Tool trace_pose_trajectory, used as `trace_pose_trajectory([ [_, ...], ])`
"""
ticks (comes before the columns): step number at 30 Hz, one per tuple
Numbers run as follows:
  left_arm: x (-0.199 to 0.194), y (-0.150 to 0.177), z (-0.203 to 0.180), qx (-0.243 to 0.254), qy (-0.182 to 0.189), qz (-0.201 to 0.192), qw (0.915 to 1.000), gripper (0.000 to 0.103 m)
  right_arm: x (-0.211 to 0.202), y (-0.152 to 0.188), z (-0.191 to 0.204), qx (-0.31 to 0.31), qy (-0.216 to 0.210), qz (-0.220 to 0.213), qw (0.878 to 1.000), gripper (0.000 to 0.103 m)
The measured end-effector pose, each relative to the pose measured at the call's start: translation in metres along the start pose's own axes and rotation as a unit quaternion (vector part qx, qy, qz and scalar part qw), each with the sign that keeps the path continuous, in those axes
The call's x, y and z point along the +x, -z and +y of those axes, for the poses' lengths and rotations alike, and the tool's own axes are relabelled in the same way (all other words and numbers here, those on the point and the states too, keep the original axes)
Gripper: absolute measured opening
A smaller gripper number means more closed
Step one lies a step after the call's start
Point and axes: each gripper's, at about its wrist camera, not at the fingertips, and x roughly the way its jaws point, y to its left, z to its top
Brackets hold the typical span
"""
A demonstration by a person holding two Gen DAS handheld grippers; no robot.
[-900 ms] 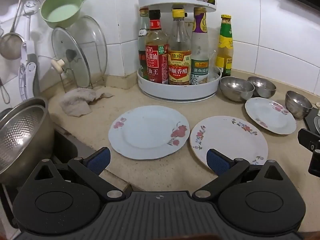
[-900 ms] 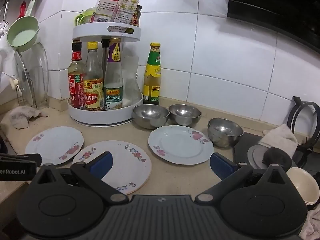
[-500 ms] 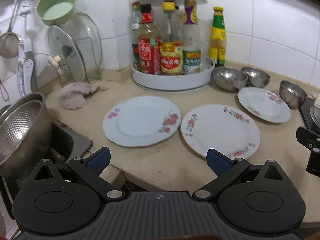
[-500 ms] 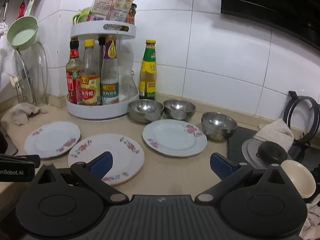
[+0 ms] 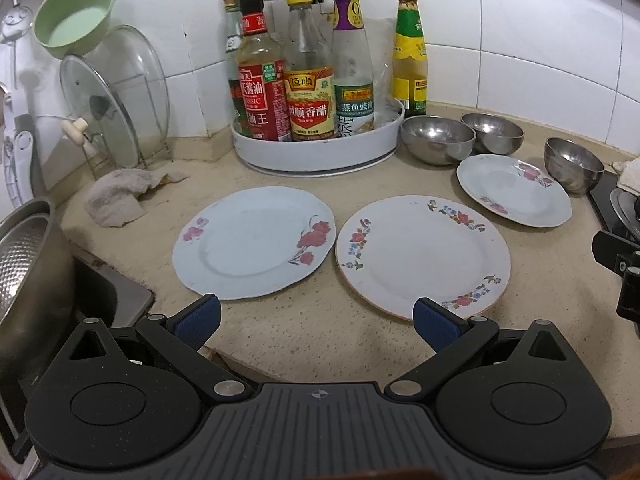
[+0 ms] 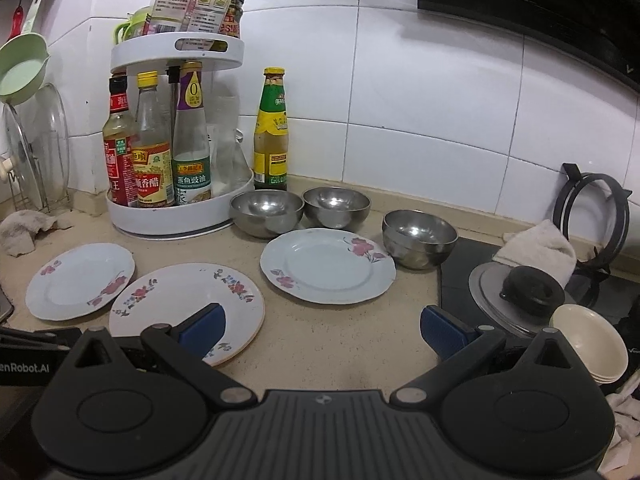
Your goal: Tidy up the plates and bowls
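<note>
Three plates lie flat and separate on the counter (image 5: 320, 344): left plate (image 5: 254, 242), middle plate (image 5: 423, 254), right plate (image 6: 327, 265). Three steel bowls (image 6: 267, 213) sit behind. Since 0.5 s ago the left gripper (image 5: 316, 318) has closed in on the plates; right gripper (image 6: 322, 330) likewise. Both spread, empty. Nothing stacked yet; first pick looks imminent.
</note>
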Motion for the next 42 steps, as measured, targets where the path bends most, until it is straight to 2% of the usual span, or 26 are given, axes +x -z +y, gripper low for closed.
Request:
trace_pose_trajectory([
  [18, 0.006, 0.014, 0.005, -0.022, 0.002, 0.033, 0.9992, 0.103, 0.003, 0.010, 0.008, -0.016, -0.014, 0.024, 0.999, 0.102],
  [42, 0.000, 0.017, -0.001, -0.016, -0.001, 0.022, 0.9996, 0.103, -0.004, 0.010, 0.005, -0.015, -0.017, 0.016, 1.000, 0.102],
])
